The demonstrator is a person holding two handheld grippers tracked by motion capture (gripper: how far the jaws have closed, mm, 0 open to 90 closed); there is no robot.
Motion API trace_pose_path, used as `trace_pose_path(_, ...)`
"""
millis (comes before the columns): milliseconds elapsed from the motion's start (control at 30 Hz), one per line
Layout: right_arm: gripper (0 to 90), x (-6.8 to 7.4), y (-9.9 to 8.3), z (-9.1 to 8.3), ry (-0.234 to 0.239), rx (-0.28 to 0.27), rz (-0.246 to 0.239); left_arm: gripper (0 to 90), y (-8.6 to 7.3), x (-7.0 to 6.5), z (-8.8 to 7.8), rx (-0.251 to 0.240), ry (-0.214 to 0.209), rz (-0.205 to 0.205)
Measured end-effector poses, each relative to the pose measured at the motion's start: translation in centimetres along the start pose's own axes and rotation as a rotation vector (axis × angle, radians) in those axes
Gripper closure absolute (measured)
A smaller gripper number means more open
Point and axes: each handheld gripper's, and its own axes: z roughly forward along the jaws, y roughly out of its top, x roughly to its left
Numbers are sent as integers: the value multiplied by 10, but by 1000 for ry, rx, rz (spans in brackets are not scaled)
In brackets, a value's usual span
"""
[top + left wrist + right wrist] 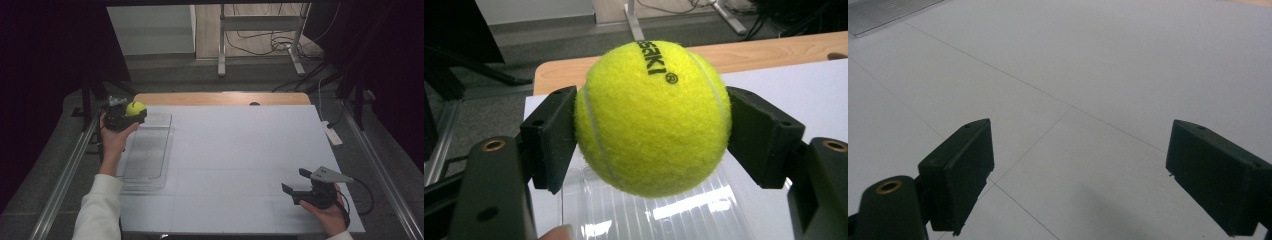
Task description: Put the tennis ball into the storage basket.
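The left gripper (131, 116) is clamped on the yellow ball (135, 108), one jaw on each side. The ball hangs in the air over the far end of the clear tray (150, 172), near the far left corner of the surface (240, 150). A ball is round and fuzzy, so it could slip out if the squeeze gets weak. If it drops from high up, it might bounce off the tray and roll away over the edge. The right gripper (295, 181) waits near the near right corner with its jaws wide apart, holding nothing.
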Motion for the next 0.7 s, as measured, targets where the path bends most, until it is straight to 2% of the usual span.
trace_pose_path(700, 123, -1, -1, 1, 2, -1, 5, 268, -4, 2, 13, 75, 17, 18)
